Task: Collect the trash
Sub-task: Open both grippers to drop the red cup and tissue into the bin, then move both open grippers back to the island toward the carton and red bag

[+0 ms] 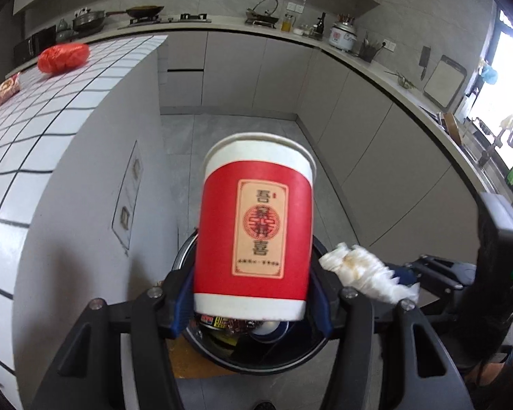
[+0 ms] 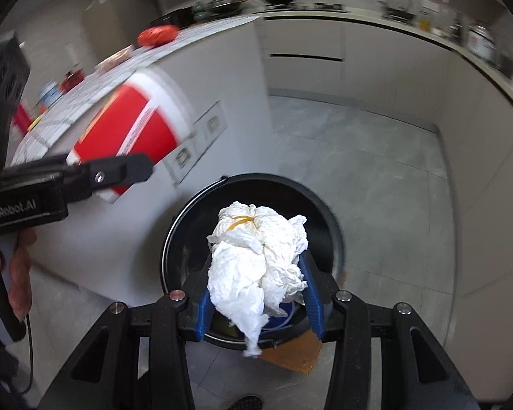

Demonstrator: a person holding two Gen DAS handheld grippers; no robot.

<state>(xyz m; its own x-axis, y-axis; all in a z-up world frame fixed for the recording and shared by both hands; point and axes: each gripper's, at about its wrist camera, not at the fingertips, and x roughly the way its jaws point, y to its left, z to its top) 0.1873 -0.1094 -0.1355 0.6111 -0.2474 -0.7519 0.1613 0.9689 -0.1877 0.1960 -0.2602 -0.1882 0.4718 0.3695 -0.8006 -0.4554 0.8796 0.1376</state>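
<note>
One black bin [image 2: 328, 225] is standing on the floor, holding wrappers and scraps. The left gripper [image 1: 253, 304], jaws partly spread, is holding one red cup [image 1: 256, 225] above the bin; whether the pads are pressing I cannot tell. The right gripper [image 2: 256, 304], jaws partly spread, is cradling one crumpled tissue [image 2: 256, 256] over the bin

Reds and whites over a black bin

We see a red paper cup [image 1: 256, 225] with white bands and a tan label, crumpled white tissue [image 2: 256, 259] stained yellow, a black bin [image 2: 325, 212], a red bag [image 1: 64, 57] on the white, black-gridded surface [image 1: 34, 136].
</note>
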